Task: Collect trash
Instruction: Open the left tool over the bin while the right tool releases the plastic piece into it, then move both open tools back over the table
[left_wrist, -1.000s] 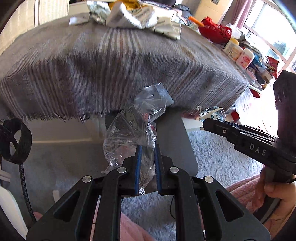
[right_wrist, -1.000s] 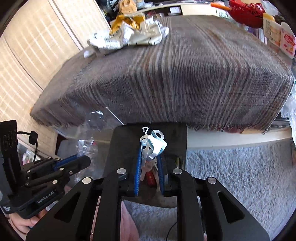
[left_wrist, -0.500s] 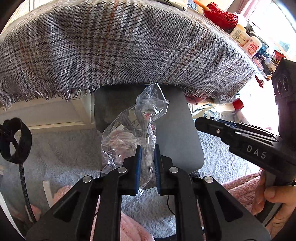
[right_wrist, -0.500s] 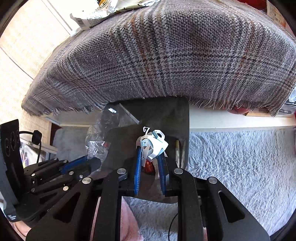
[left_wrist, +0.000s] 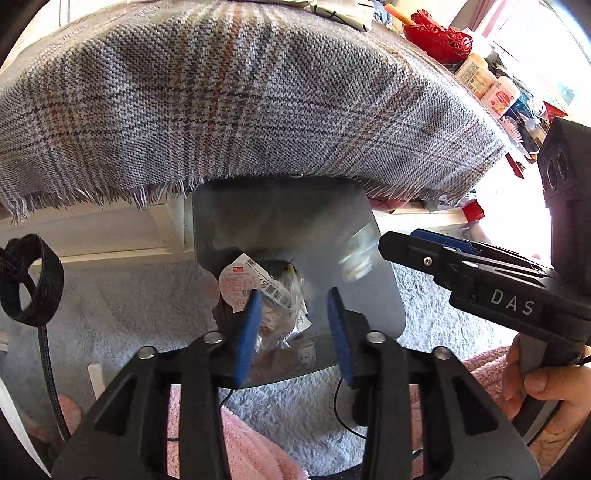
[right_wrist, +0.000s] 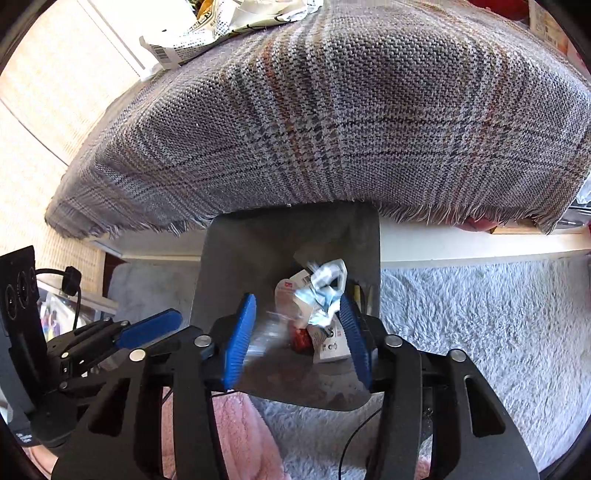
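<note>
Both hand-held grippers, left and right, gape empty over the bin at frame centre, where light, crumpled, slippery wrappers lie, best pinched at a fold.

We note strong daylight entering from the window at the upper right of the left wrist view; that region is overexposed, and the floor strip below it is washed out to white. The plaid cloth is evenly lit and sharp, with the weave resolved. The bin sits in the shadow of the cloth's overhang. We observe motion blur on a white scrap and on the clear wrapper. In the right wrist view, the white wrapper is smeared. Fisheye distortion bows the cloth edge in both views, and the corners vignette to black. The carpet is bright, with soft texture.
</note>
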